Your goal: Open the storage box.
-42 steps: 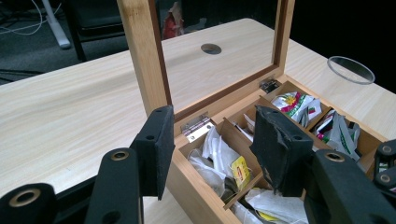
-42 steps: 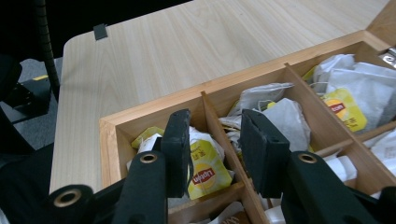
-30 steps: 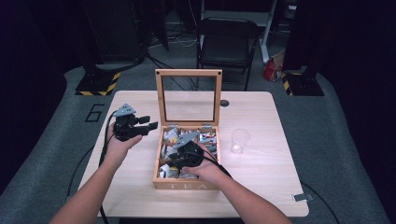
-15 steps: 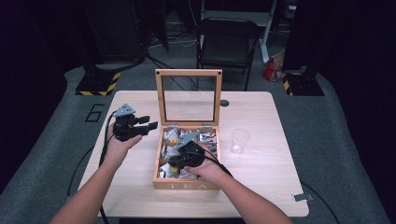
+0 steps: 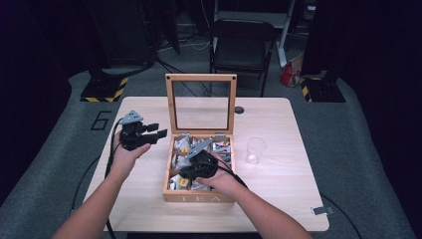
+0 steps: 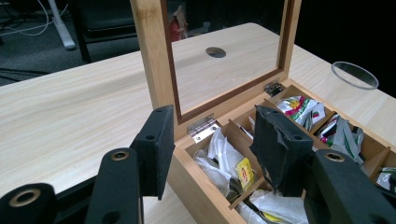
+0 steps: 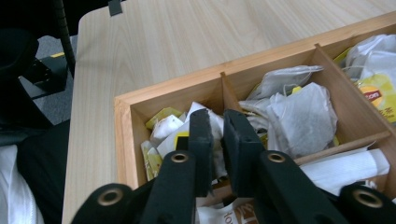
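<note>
The right gripper [image 7: 215, 140] has just pinched a tea bag [image 7: 212, 122] inside the tea box [image 5: 171, 164]; the left gripper [image 6: 212, 144] stays spread.

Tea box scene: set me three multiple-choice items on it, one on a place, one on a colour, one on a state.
1. Where does the clear cup stand?
A. inside the tea box
B. on the table, at the right of the tea box
C. on the chair

2. What colour are the right gripper jaws?
A. black
B. white
C. red

3. How is the box lid?
A. shut flat
C. lying off on the table
B. raised upright on its hinges

Key: 1 B, the high view shows the cup on bare wood beside the box; 2 A, black pads rise in the right gripper view; 3 B, the glazed frame stands upright behind the compartments.
</note>
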`<state>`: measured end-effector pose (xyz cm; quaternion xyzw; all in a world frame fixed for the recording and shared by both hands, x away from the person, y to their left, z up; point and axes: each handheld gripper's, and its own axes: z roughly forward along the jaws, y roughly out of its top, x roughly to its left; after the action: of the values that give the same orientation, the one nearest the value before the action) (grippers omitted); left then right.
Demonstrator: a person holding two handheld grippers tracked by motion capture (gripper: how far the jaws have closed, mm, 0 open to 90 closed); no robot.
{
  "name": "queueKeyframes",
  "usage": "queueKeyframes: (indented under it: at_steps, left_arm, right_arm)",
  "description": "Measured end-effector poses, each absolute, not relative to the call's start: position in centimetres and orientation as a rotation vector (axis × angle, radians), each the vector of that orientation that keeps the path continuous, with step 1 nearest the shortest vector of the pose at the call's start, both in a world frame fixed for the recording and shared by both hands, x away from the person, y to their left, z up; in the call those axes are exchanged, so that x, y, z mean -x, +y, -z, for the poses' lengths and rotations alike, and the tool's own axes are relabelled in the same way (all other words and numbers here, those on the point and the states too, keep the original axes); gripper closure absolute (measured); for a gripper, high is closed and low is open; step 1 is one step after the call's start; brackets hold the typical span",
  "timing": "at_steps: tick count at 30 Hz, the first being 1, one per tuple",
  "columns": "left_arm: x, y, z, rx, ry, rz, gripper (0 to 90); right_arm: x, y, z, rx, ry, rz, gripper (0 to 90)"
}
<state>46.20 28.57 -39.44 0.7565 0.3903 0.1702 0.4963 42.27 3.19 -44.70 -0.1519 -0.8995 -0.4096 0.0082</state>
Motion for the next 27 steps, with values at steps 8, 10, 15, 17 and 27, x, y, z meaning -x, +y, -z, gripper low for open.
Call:
queueKeyframes:
  at_steps: [8, 10, 15, 17, 27]
  left_arm:
    - [-46.21, 28.62, 39.44, -1.836, 0.945, -0.412, 48.2]
    - [-46.22, 28.63, 39.47, -1.835, 0.947, -0.414, 48.3]
    - [-46.2, 28.65, 39.46, -1.831, 0.949, -0.413, 48.3]
    - [-46.19, 28.68, 39.44, -1.829, 0.948, -0.415, 48.2]
    - [-46.17, 28.73, 39.37, -1.832, 0.945, -0.422, 48.3]
  right_arm:
    - [-42.67, 3.51, 44.53, 0.479, -2.797, 1.295, 73.3]
    - [-42.85, 3.66, 44.72, 0.473, -2.798, 1.289, 72.5]
    - [-43.13, 3.71, 45.08, 0.492, -2.782, 1.257, 71.1]
    - [-43.15, 3.72, 45.14, 0.492, -2.778, 1.248, 70.9]
    - [-42.72, 3.58, 44.95, 0.448, -2.773, 1.24, 85.4]
